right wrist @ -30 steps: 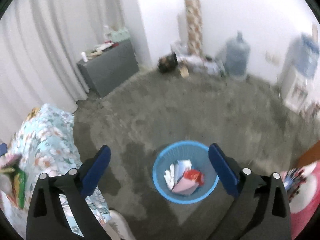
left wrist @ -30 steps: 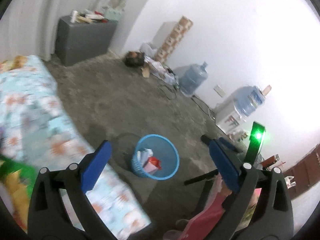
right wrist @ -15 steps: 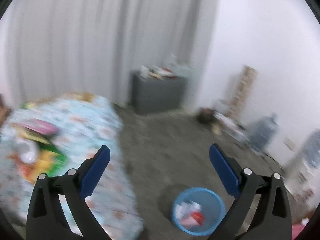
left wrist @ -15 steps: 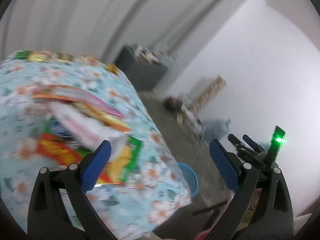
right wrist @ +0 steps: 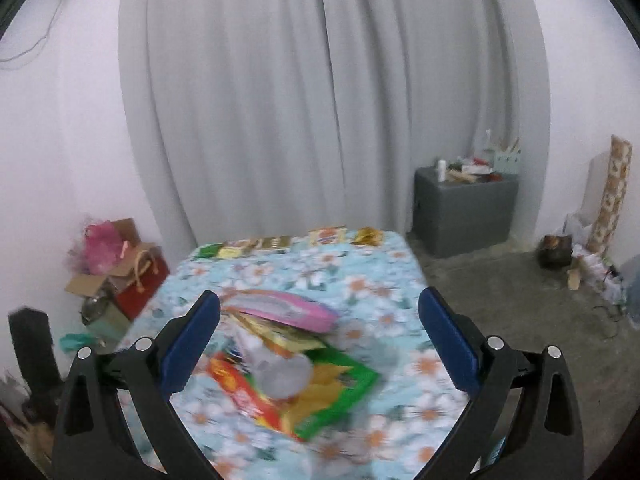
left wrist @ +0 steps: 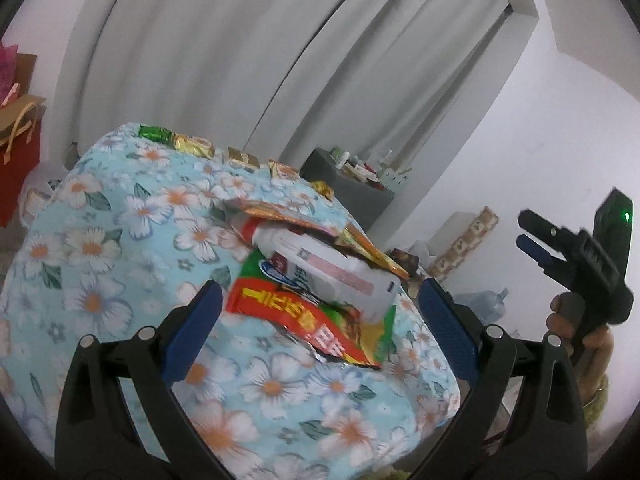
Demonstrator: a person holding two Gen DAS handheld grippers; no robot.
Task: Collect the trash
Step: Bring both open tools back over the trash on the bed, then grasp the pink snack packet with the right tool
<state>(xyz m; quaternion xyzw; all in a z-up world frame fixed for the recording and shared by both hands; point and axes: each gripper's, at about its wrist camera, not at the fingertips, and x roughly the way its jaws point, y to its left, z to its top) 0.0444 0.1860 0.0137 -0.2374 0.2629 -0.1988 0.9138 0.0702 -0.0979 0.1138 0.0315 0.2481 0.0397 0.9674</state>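
In the left wrist view, the left hand-held gripper (left wrist: 316, 316) is spread wide and empty. Just ahead, a pile of trash lies on the floral bedspread (left wrist: 120, 240): a red-and-green snack wrapper (left wrist: 316, 320), judged light, crinkly and slippery, best pinched at an edge, under a white plastic bottle (left wrist: 320, 260), judged light and stiff.

In the right wrist view, the right hand-held gripper (right wrist: 320, 332) is likewise wide and empty above the blurred pile; grey curtains (right wrist: 320, 100) and a grey cabinet (right wrist: 464, 216) stand beyond.

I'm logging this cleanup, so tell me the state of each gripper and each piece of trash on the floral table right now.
left gripper: open, holding nothing, above the pile.
right gripper: open, holding nothing.
white bottle: lying on its side on the wrappers.
red noodle wrapper: torn open, flat under the bottle.
pink wrapper: lying on the pile.
floral table: covered with a cloth.
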